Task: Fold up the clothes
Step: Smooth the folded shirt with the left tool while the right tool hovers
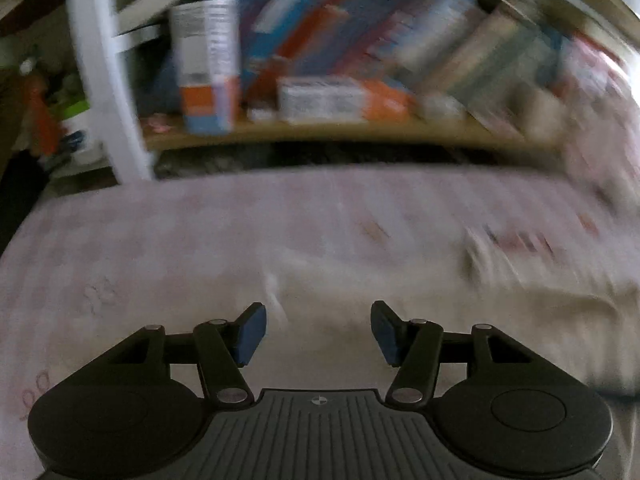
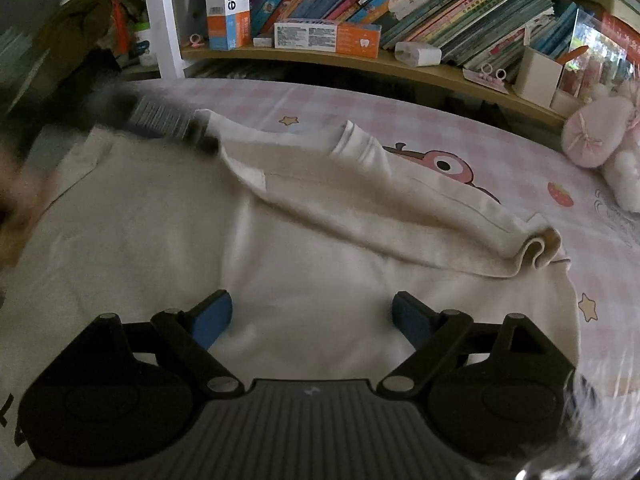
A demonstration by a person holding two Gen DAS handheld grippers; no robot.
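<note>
A cream garment (image 2: 280,280) lies spread on the pink checked bedsheet (image 2: 460,128), with one long sleeve (image 2: 380,208) folded diagonally across it. My right gripper (image 2: 312,320) hovers over the garment's lower middle, open, nothing between its blue pads (image 2: 212,320). In the right wrist view my left gripper (image 2: 160,118) appears blurred at the garment's far left edge. The left wrist view is motion-blurred: my left gripper (image 1: 318,330) is open above the sheet, with cream cloth (image 1: 480,312) beneath it and to its right.
A wooden shelf (image 2: 360,60) behind the bed holds several books, boxes (image 2: 228,4) and a white charger (image 2: 418,54). A pink plush toy (image 2: 596,136) sits at the right edge of the bed. A white frame post (image 2: 160,20) stands at left.
</note>
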